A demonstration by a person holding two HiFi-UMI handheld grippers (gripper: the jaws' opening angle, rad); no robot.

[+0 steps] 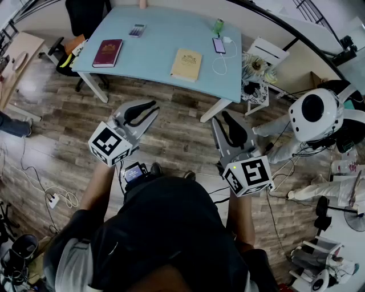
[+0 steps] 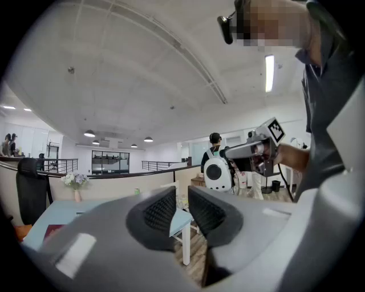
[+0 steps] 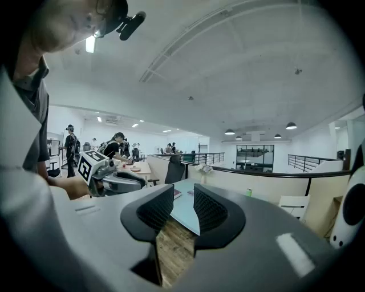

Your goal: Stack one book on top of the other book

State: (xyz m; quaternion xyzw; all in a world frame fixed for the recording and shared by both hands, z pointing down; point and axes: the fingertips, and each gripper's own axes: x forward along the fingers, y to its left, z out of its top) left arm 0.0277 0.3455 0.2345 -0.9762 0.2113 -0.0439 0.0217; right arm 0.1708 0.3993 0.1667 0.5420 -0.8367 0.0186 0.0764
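Note:
Two books lie apart on the light blue table (image 1: 154, 48): a maroon book (image 1: 107, 52) towards its left end and a tan book (image 1: 186, 64) near the middle. Both grippers hover over the wooden floor, short of the table and pointing at it. My left gripper (image 1: 153, 109) (image 2: 182, 199) is shut and empty. The right gripper (image 1: 222, 118) (image 3: 183, 199) stands slightly open, a narrow gap between its pads and nothing in it. In the right gripper view the maroon book (image 3: 177, 193) shows just past the left jaw.
On the table's far side sit a phone on a white cable (image 1: 219, 45), a green bottle (image 1: 218, 25) and a small dark item (image 1: 137, 29). A black office chair (image 1: 85, 14) stands at the left end. A white round-headed robot (image 1: 313, 114) and cables are on the right.

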